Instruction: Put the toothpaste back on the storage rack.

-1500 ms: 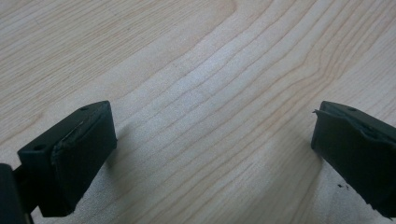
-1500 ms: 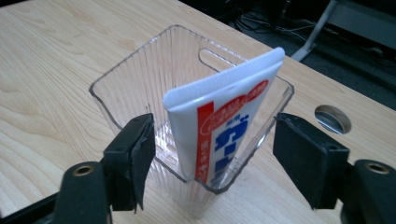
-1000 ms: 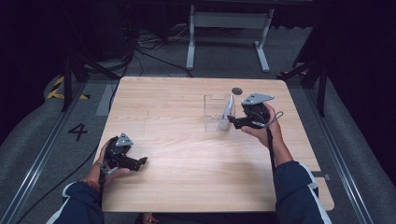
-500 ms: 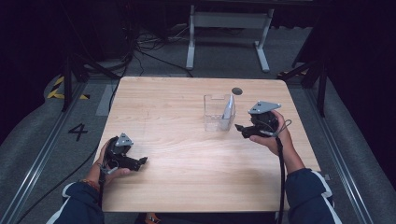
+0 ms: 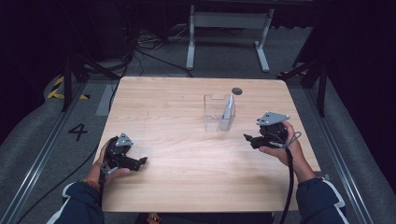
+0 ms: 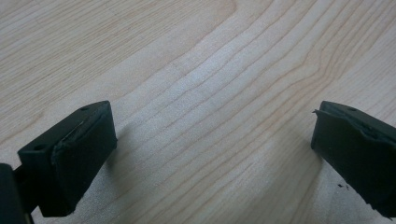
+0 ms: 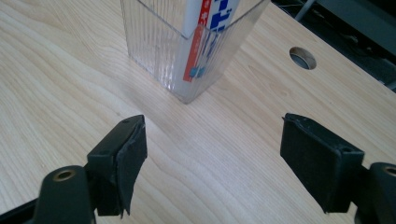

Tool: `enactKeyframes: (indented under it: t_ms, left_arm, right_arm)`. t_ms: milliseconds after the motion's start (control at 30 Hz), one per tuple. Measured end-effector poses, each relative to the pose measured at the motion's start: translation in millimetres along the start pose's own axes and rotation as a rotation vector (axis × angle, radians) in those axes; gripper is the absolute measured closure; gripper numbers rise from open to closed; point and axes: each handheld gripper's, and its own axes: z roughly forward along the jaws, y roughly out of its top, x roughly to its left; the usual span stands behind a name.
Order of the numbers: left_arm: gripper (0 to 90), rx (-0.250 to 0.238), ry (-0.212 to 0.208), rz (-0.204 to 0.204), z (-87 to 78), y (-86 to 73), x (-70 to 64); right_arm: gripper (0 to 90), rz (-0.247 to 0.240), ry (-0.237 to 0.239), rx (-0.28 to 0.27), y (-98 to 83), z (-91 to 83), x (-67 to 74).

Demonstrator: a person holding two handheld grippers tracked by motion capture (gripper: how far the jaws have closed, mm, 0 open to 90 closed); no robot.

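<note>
A clear ribbed plastic box (image 5: 218, 112) (image 7: 187, 42) stands upright on the wooden table (image 5: 187, 154). Inside it leans a white tube (image 5: 228, 108) (image 7: 205, 28) with blue and red print. My right gripper (image 5: 248, 138) (image 7: 212, 158) is open, empty, and sits a short way to the right of the box, jaws pointing at it. My left gripper (image 5: 142, 161) (image 6: 210, 149) rests open at the table's near left, with bare wood between its jaws.
A round hole (image 5: 237, 91) (image 7: 302, 57) is cut in the table behind the box. A metal stand (image 5: 229, 28) and cables lie on the floor beyond the far edge. A "4" (image 5: 78, 131) marks the floor at left.
My right gripper has let go of the box area and drawn back toward the near right, away from the box. The left gripper has stayed put.
</note>
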Motion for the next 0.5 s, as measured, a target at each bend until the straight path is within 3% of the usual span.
enactKeyframes:
  t_ms: [500]
  left_arm:
    - [0.6,0.0,0.0,0.0,0.0,0.0,0.0]
  right_arm:
    - [23.4,-0.01,-0.017,0.036,-37.7,-8.3,-1.0]
